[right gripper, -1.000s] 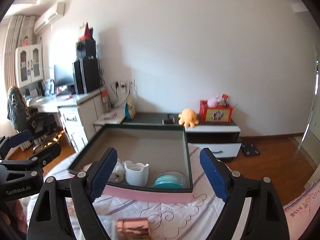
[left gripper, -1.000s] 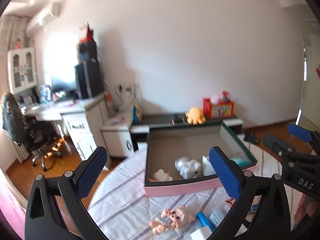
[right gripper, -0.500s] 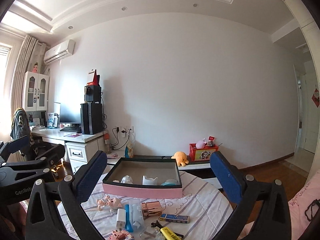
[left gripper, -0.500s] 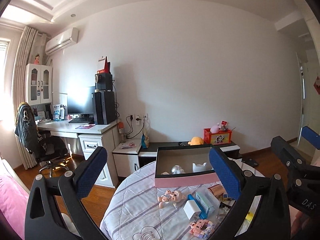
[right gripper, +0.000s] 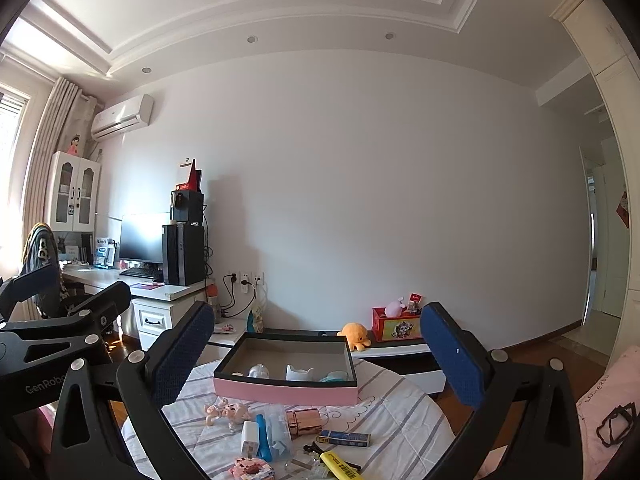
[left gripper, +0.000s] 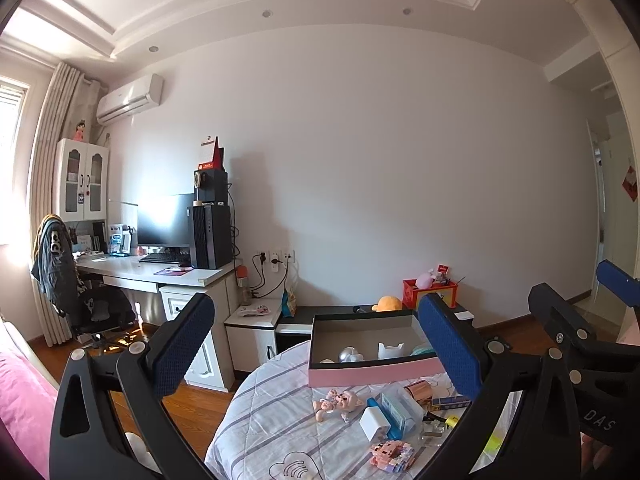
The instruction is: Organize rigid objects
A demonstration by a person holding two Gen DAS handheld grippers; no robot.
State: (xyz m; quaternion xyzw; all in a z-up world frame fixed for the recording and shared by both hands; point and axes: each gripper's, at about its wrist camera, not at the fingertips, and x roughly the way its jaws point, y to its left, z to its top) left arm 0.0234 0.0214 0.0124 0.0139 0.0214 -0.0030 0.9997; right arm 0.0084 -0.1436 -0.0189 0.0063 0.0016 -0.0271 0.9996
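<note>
A pink box with a dark rim stands on a round table with a striped cloth. Inside it are a silver item, a white cup and something teal. In front of it lie a pig figurine, a white charger, a rose-gold cylinder, a blue box, a yellow highlighter and a pink block figure. My left gripper and right gripper are held level, back from the table, both open and empty.
A low dark-topped cabinet with an orange plush and a red box stands behind the table. A white desk with monitor and a draped chair are at the left. Pink bedding shows at the left, over a wooden floor.
Both grippers have drawn back from the box and risen. The box now looks smaller and farther, and the loose items in front of it have come into view. The right jaws widened.
</note>
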